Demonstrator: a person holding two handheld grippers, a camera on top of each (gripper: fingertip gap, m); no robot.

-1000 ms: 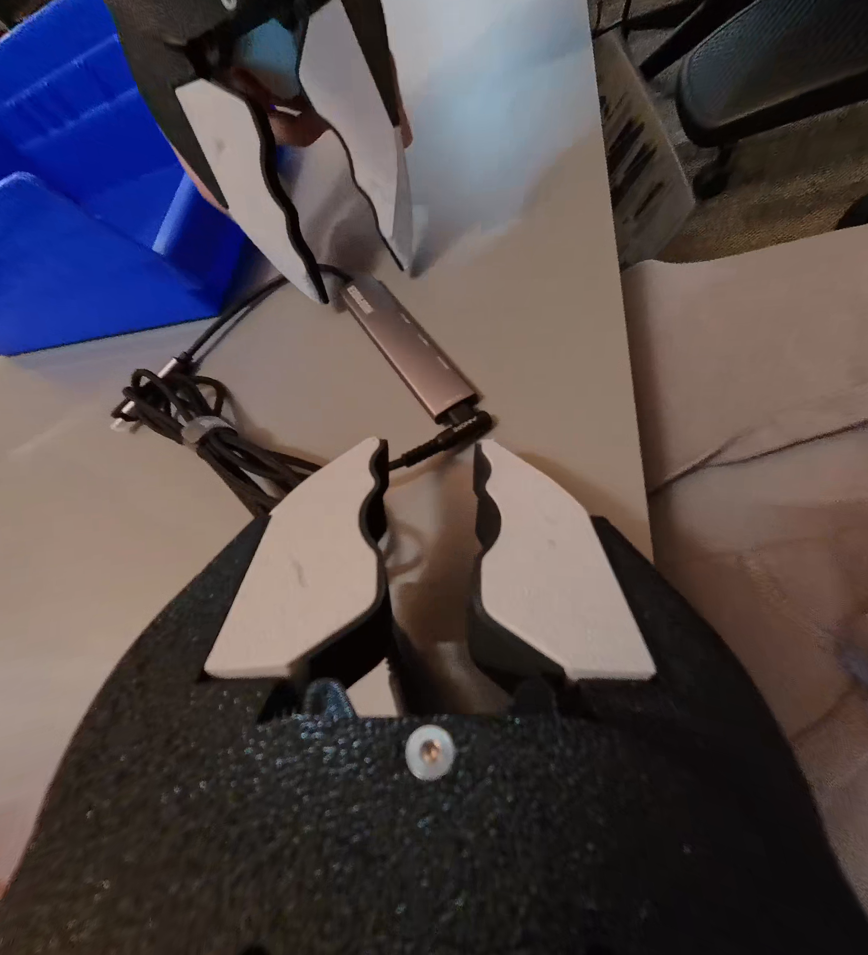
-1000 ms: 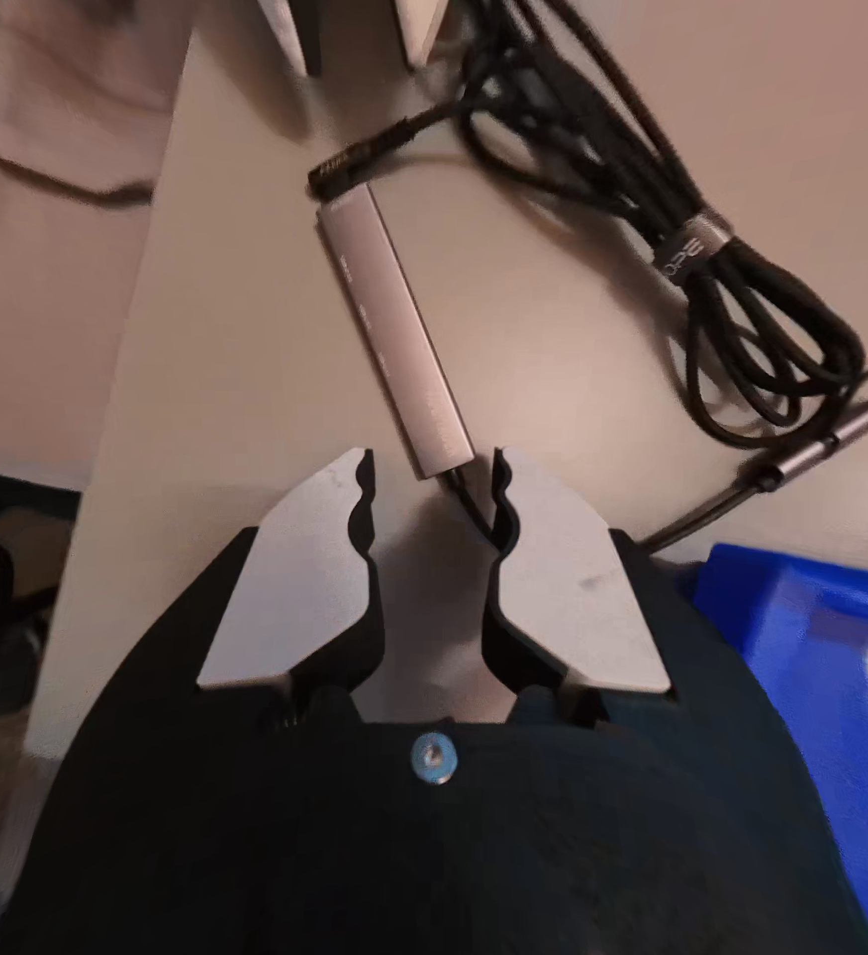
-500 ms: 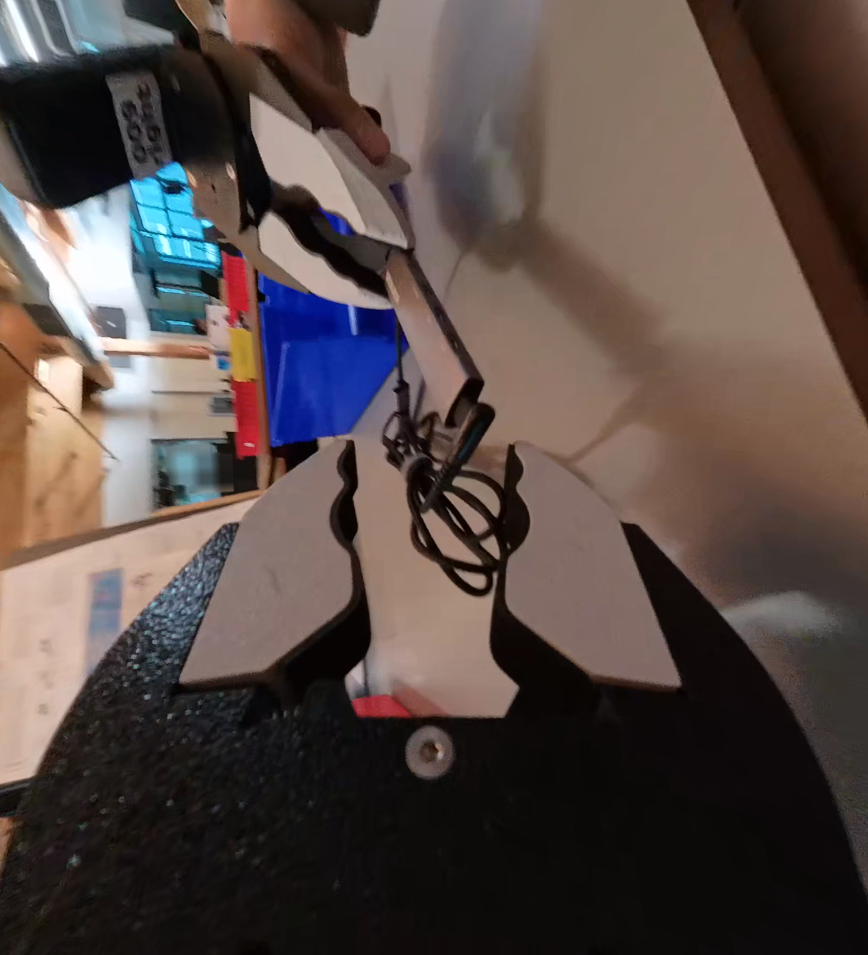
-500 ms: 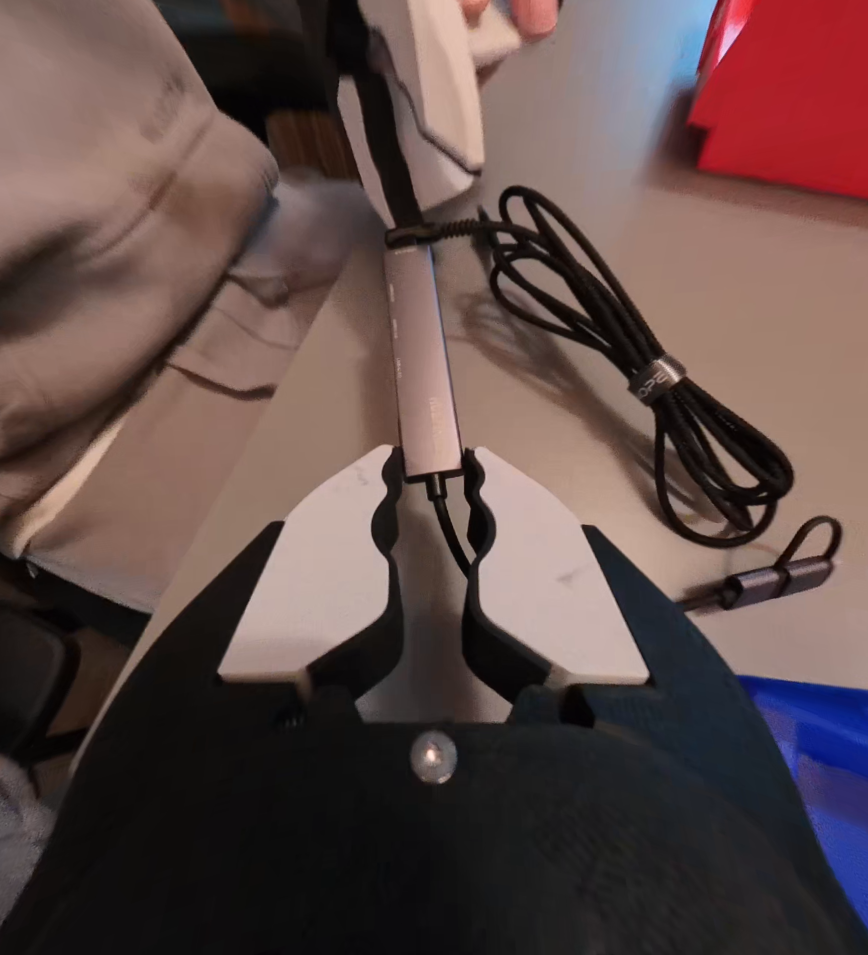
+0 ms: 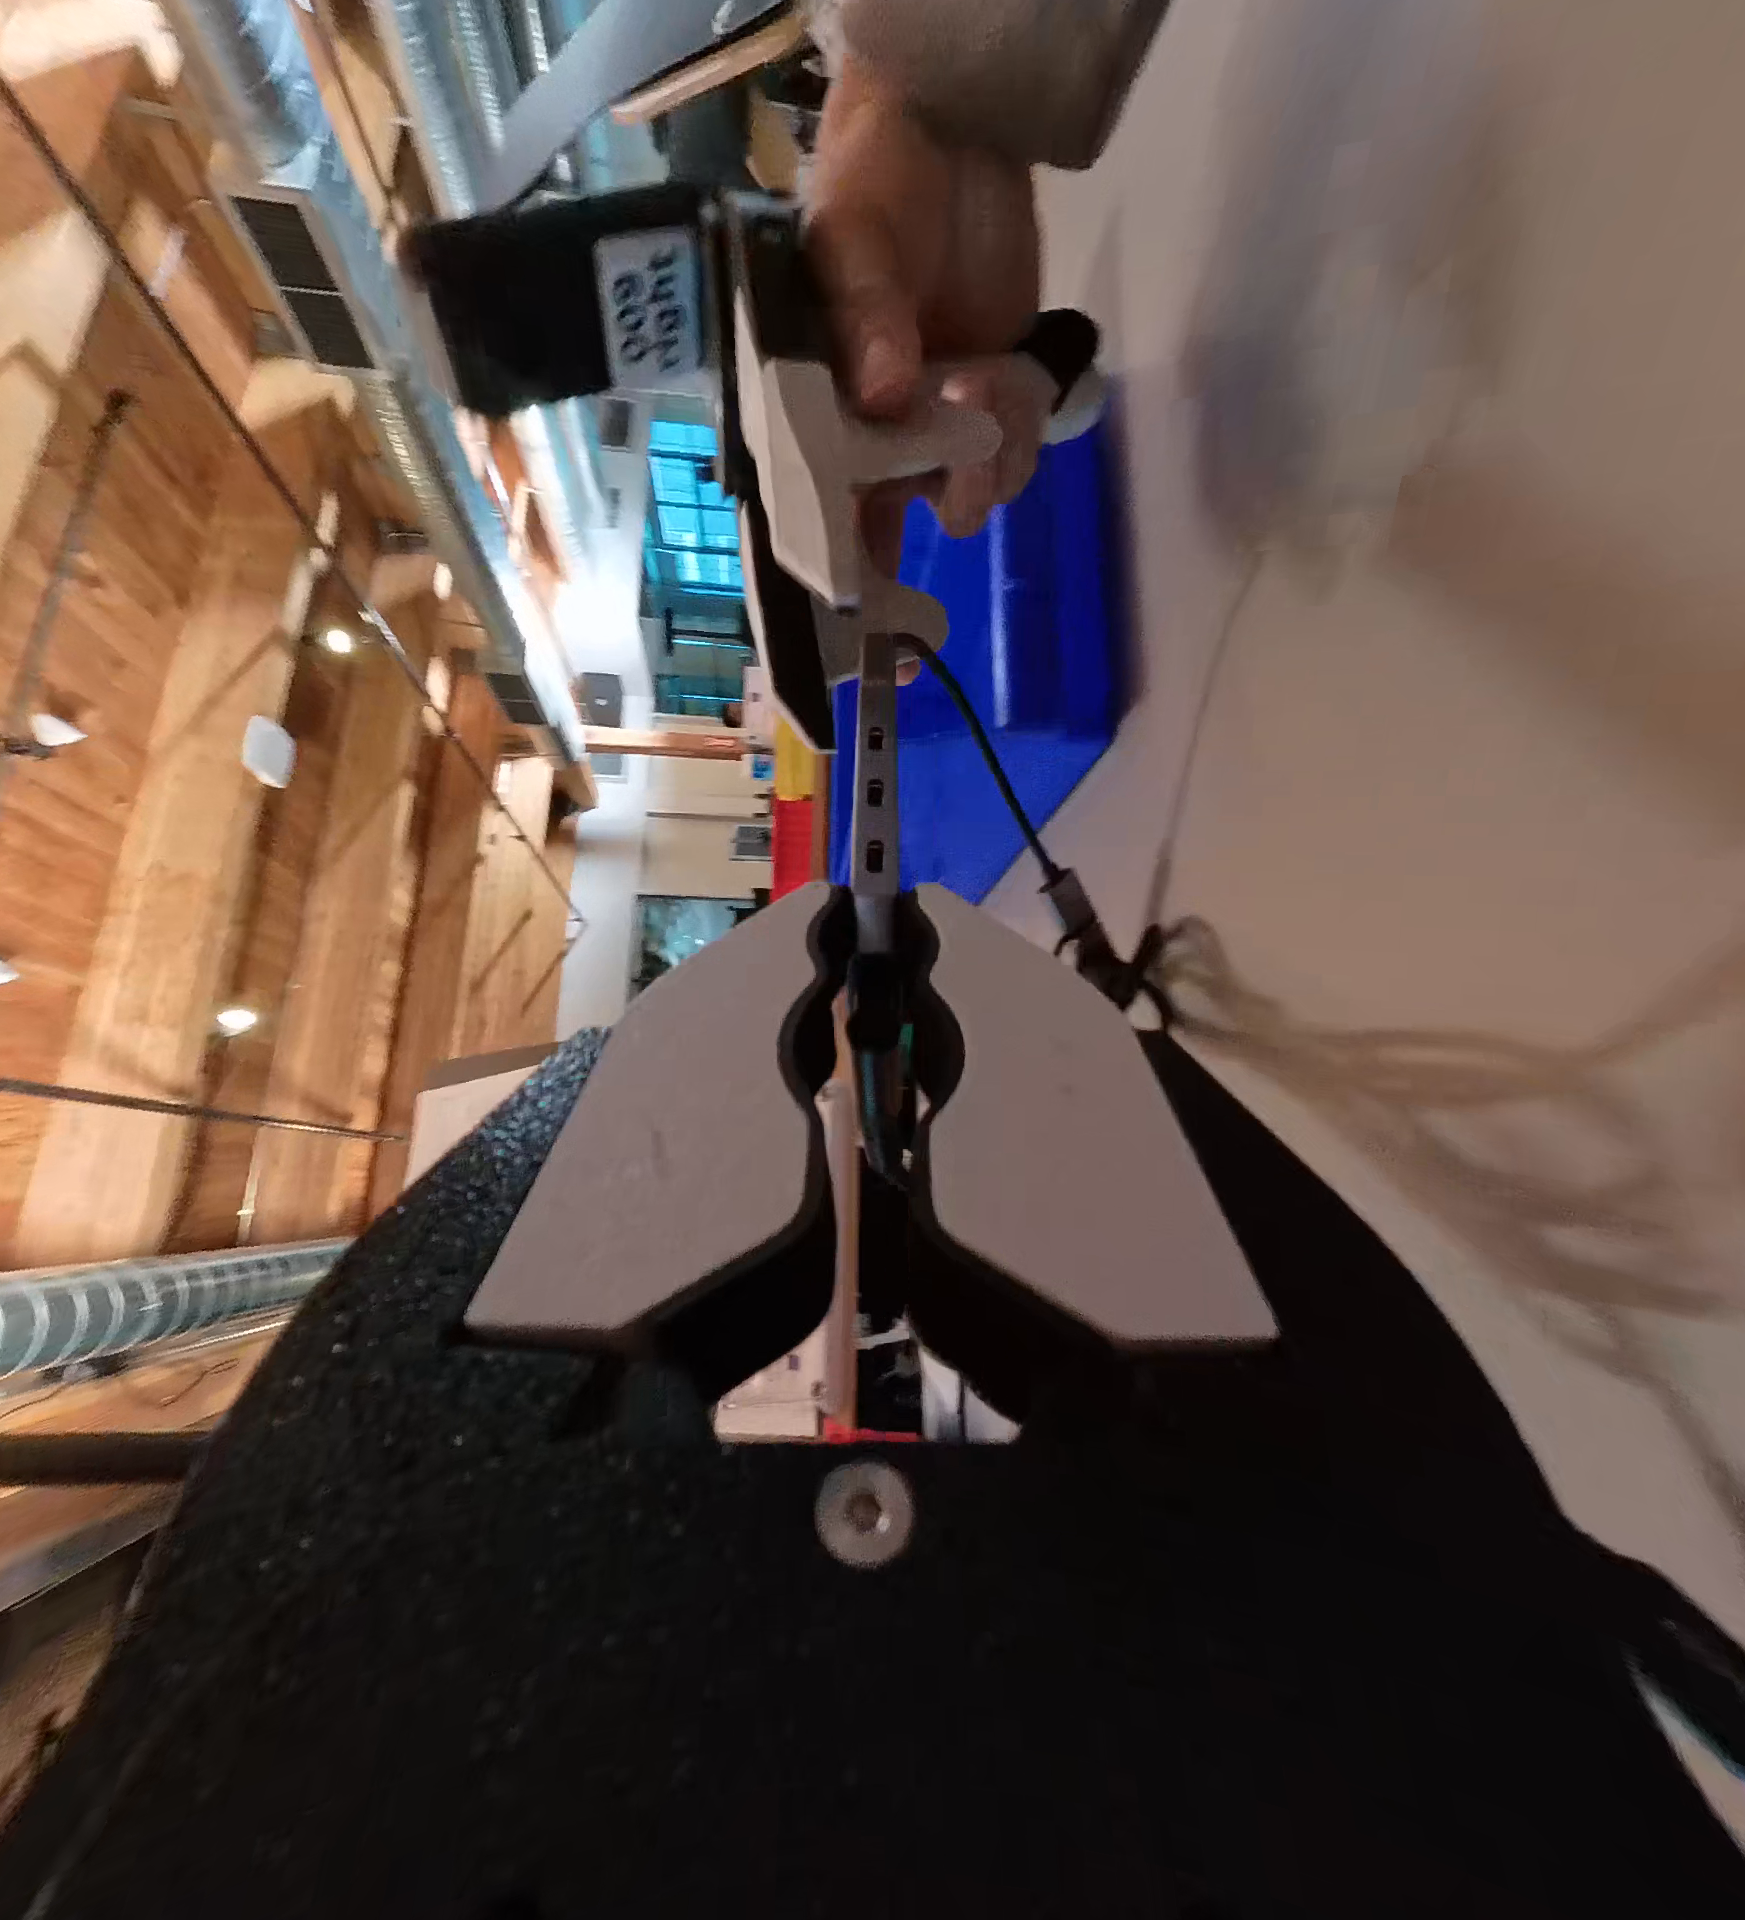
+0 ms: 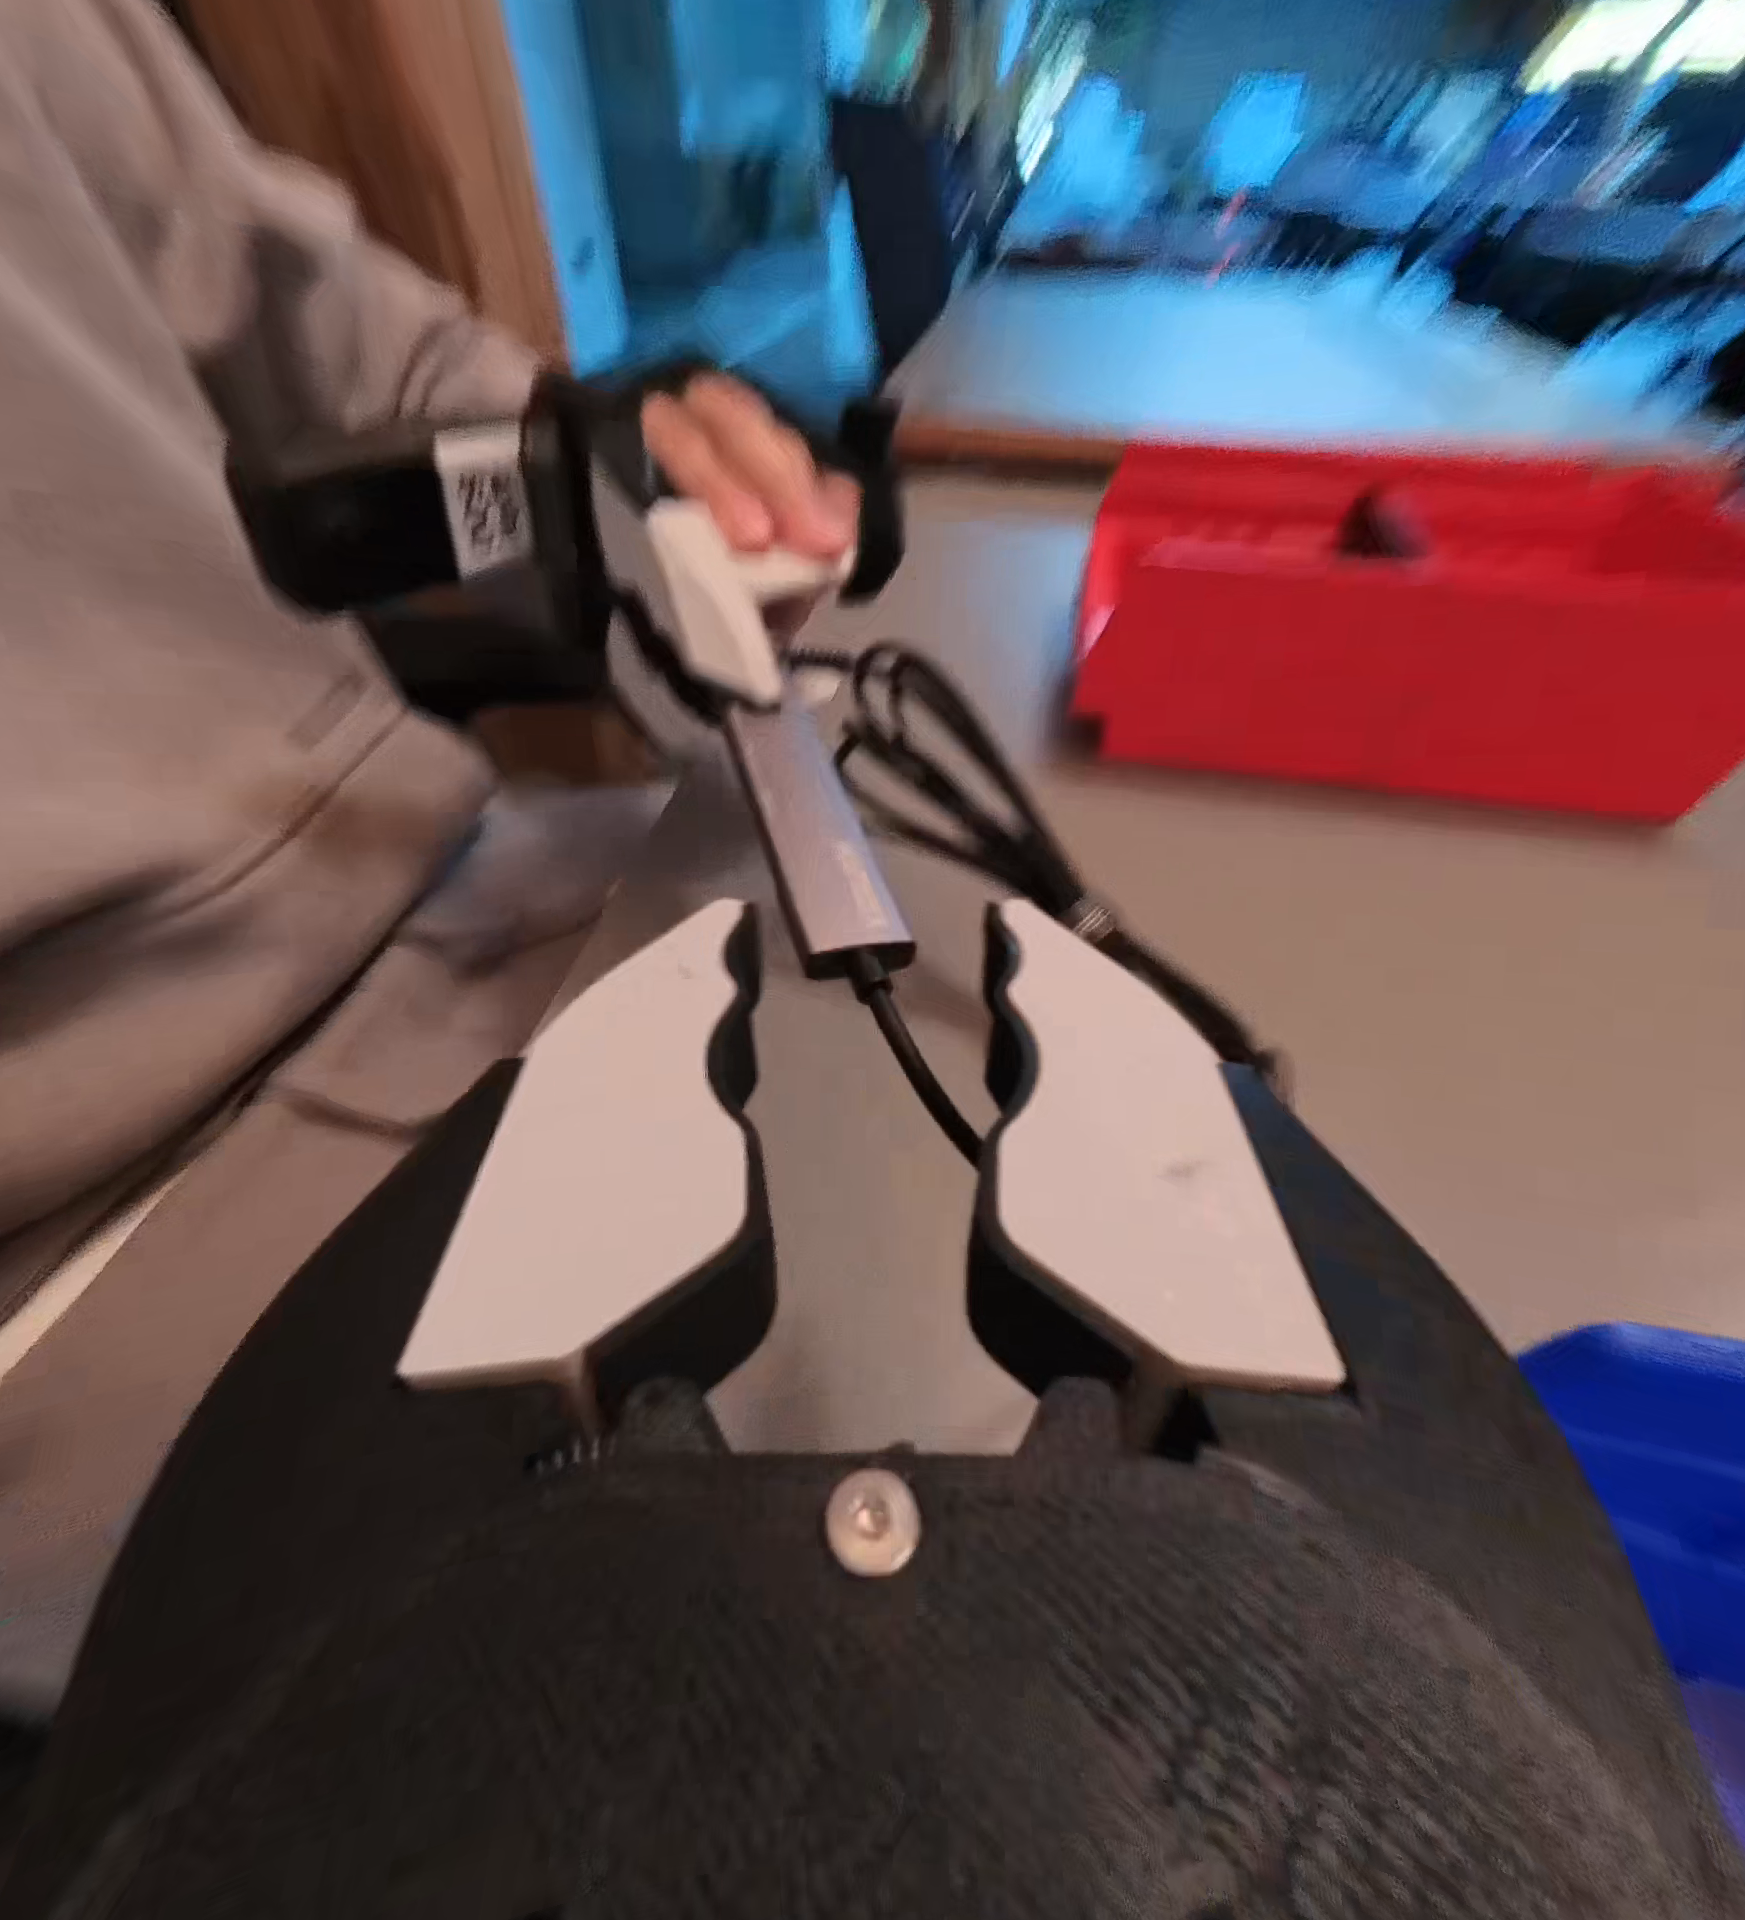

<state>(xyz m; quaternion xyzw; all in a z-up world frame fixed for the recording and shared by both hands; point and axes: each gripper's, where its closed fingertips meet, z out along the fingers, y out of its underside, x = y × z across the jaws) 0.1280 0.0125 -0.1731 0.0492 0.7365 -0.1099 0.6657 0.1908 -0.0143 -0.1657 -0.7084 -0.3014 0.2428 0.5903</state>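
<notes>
A slim grey hub [image 5: 873,790] with several ports is held up off the table. My left gripper [image 5: 873,906] is shut on its near end, where a black plug sits between the fingers. In the right wrist view the left gripper [image 6: 743,675] grips the hub's [image 6: 806,821] far end. My right gripper [image 6: 868,914] is open, its tips either side of the hub's cable end without touching. The hub's black cable [image 6: 909,1049] runs back against my right finger. A coiled black cable bundle [image 6: 941,790] lies on the table beside the hub.
A red bin [image 6: 1419,644] stands on the grey table [image 6: 1367,987] at the far right. A blue bin [image 6: 1699,1507] is close at my right. A person's grey sleeve [image 6: 120,520] fills the left. The blue bin [image 5: 1034,623] also shows beyond the hub.
Half a second ago my right gripper was shut on the hub's end and my left was open. Now the left is shut on the hub and the right has opened.
</notes>
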